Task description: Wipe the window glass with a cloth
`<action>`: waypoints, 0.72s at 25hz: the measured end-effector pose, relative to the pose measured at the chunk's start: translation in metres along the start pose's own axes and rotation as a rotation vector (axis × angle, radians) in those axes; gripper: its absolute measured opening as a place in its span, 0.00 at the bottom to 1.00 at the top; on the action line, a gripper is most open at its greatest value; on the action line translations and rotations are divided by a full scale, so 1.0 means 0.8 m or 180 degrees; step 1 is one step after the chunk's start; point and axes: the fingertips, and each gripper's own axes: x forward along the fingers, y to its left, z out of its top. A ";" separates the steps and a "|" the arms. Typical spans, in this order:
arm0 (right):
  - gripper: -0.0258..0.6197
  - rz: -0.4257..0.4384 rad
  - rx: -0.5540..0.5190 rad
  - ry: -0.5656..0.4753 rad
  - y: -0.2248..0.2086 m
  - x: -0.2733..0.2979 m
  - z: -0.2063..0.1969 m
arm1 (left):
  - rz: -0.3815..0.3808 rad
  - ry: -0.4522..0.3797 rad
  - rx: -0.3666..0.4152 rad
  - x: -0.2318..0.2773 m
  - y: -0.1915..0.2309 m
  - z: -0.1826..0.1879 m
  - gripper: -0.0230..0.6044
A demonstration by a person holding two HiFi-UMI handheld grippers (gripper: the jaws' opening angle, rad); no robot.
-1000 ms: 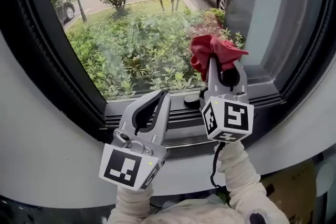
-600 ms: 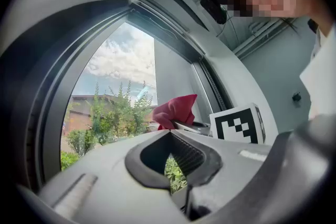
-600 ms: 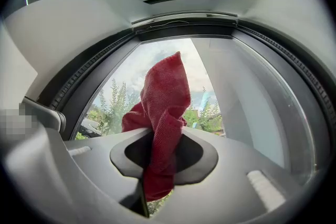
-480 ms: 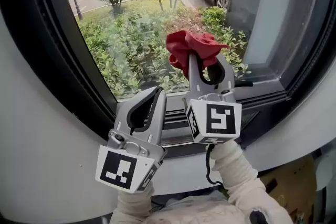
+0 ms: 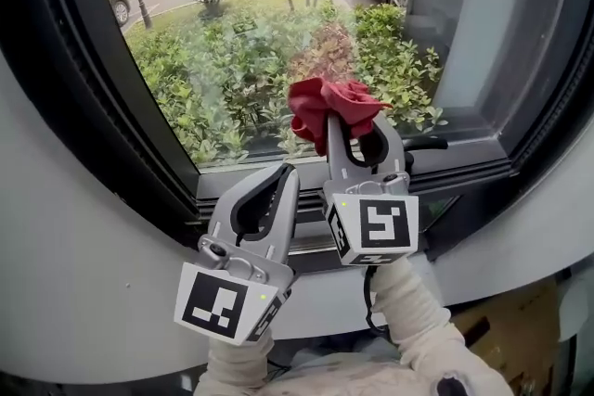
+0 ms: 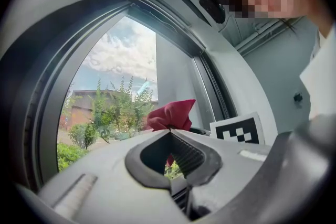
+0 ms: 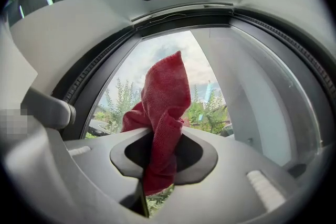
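A crumpled red cloth (image 5: 331, 104) is pinched in my right gripper (image 5: 350, 116), which is shut on it and holds it up against the lower part of the window glass (image 5: 241, 51). In the right gripper view the red cloth (image 7: 163, 113) sticks up from between the shut jaws in front of the pane. My left gripper (image 5: 285, 176) sits lower and to the left, by the window's bottom frame, shut with nothing in it. In the left gripper view the red cloth (image 6: 170, 115) shows just beyond the shut jaw tips.
The window has a dark frame (image 5: 111, 134) and a track sill (image 5: 306, 213) along the bottom. A black handle (image 5: 422, 144) sits on the sill at the right. White wall (image 5: 74, 274) surrounds the frame. Bushes and a parked car lie outside.
My right gripper has carried the cloth leftward and slightly down across the lower glass. The left gripper has stayed near the sill.
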 end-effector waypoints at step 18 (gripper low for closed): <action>0.21 -0.0030 -0.0042 0.0238 -0.119 -0.020 0.018 | -0.0051 -0.0023 0.0003 0.073 -0.091 0.002 0.04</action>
